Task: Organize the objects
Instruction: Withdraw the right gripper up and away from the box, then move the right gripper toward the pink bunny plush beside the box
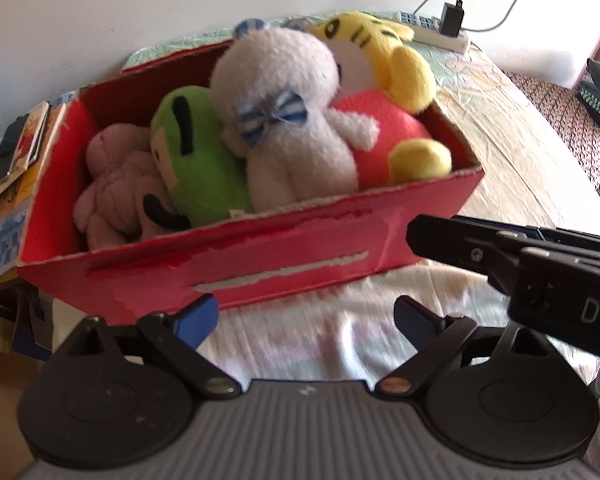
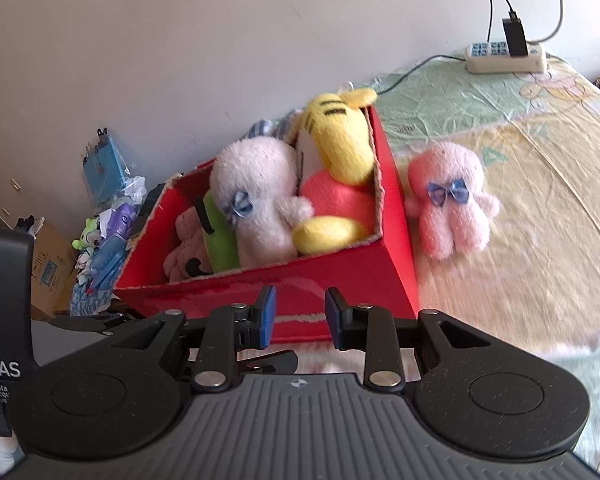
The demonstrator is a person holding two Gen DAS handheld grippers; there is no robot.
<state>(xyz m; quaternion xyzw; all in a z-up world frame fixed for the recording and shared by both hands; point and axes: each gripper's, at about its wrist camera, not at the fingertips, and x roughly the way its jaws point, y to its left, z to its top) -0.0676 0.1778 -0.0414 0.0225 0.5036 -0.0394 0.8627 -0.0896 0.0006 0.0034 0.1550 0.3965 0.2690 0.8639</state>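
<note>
At lower centre, both tools, left (image 1: 306, 316) and right (image 2: 300, 316), gape empty before the toy-filled box (image 2: 284, 292); a pink plush (image 2: 450, 200) sits right of it.

home bedroom, bed sheet (image 2: 520, 184), plush toys (image 1: 288, 120)

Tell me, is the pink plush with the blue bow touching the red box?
Cannot tell. In the right wrist view the pink plush sits on the bed right beside the red box, its arm reaching the box wall, but motion blur hides any contact or gap.
</note>
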